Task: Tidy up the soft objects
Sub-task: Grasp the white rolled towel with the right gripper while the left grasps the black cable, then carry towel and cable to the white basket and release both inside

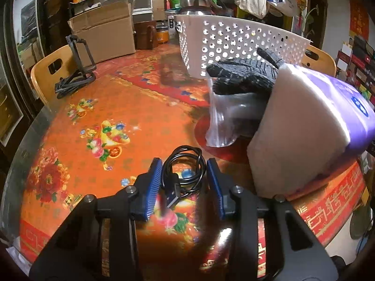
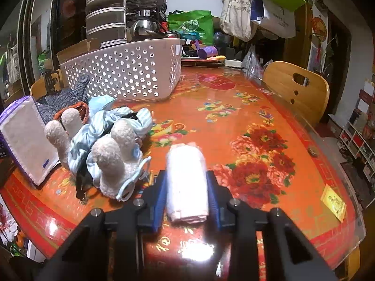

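Observation:
In the left wrist view my left gripper hangs low over the red flowered table, a coiled black USB cable lying between its blue pads; the right pad stands a sliver clear of the coil. A dark knit glove and a clear plastic bag lean on a purple tissue pack before the white perforated basket. In the right wrist view my right gripper is shut on a rolled white towel. A white plush toy in pale blue cloth lies to its left.
Wooden chairs stand at the table's sides. A cardboard box, a black stand and a kettle crowd the far end. The basket and tissue pack flank the plush. A yellow card lies right.

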